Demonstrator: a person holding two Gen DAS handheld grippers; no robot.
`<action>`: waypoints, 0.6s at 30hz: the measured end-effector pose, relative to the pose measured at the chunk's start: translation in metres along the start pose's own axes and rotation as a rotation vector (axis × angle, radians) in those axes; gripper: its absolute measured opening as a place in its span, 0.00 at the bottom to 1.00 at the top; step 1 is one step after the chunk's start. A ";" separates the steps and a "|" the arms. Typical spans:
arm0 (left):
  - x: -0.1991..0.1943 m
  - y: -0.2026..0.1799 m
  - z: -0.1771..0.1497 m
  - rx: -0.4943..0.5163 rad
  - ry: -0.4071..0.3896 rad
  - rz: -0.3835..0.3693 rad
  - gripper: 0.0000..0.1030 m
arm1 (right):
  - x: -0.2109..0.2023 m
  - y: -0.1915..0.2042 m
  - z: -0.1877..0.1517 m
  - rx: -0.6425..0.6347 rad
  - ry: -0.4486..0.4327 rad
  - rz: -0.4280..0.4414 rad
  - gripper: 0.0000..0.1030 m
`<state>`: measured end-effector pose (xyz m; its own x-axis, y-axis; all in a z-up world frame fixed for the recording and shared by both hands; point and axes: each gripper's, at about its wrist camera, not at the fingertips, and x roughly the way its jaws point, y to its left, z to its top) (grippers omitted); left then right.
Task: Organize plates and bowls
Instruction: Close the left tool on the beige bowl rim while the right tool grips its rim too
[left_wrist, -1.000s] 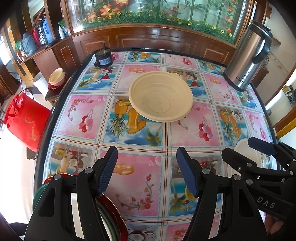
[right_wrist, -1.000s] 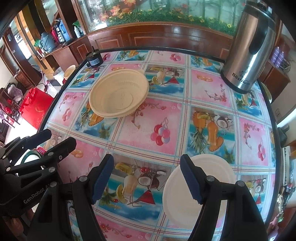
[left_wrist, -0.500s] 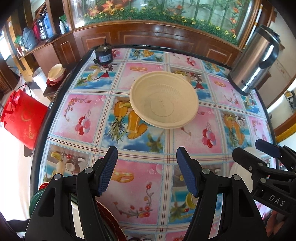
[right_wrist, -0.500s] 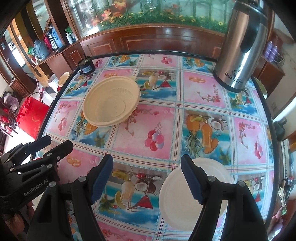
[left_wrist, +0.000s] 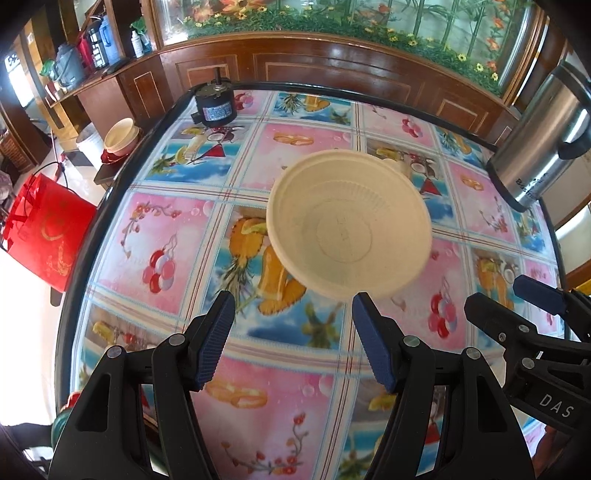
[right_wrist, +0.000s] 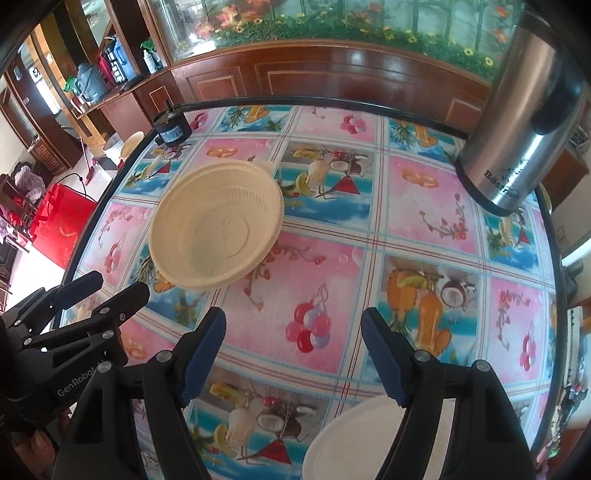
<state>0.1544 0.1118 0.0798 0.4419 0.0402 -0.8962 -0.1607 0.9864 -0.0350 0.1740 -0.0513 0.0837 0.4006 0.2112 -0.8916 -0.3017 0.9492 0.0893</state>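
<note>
A cream plastic bowl (left_wrist: 349, 225) sits upright on the fruit-patterned table (left_wrist: 166, 236); it also shows in the right wrist view (right_wrist: 216, 225). My left gripper (left_wrist: 293, 341) is open and empty, just short of the bowl's near rim. My right gripper (right_wrist: 293, 354) is open and empty over the table, right of the bowl. A white plate (right_wrist: 365, 439) lies under and behind the right gripper at the near edge. The right gripper shows in the left wrist view (left_wrist: 517, 306), and the left gripper shows in the right wrist view (right_wrist: 99, 291).
A steel thermos jug (left_wrist: 543, 144) stands at the far right of the table, also in the right wrist view (right_wrist: 517, 122). A small black motor (left_wrist: 215, 103) sits at the far left corner. A red bag (left_wrist: 48, 229) and a stool with a bowl (left_wrist: 120, 138) stand off the table's left edge.
Both grippers have moved forward over the table towards the bowl. The bowl now looks larger and nearer, and the white plate has slid back under the right gripper. Both stayed open.
</note>
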 end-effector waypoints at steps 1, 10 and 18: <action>0.002 0.000 0.002 -0.004 0.003 -0.001 0.65 | 0.003 -0.001 0.002 0.002 0.003 0.005 0.73; 0.029 0.006 0.026 -0.036 0.020 -0.001 0.65 | 0.029 -0.003 0.024 0.020 0.023 0.025 0.73; 0.055 0.011 0.046 -0.061 0.053 -0.008 0.65 | 0.053 -0.009 0.044 0.056 0.043 0.037 0.73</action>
<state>0.2171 0.1322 0.0506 0.3960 0.0219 -0.9180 -0.2114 0.9750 -0.0680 0.2360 -0.0388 0.0554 0.3518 0.2377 -0.9054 -0.2668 0.9526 0.1464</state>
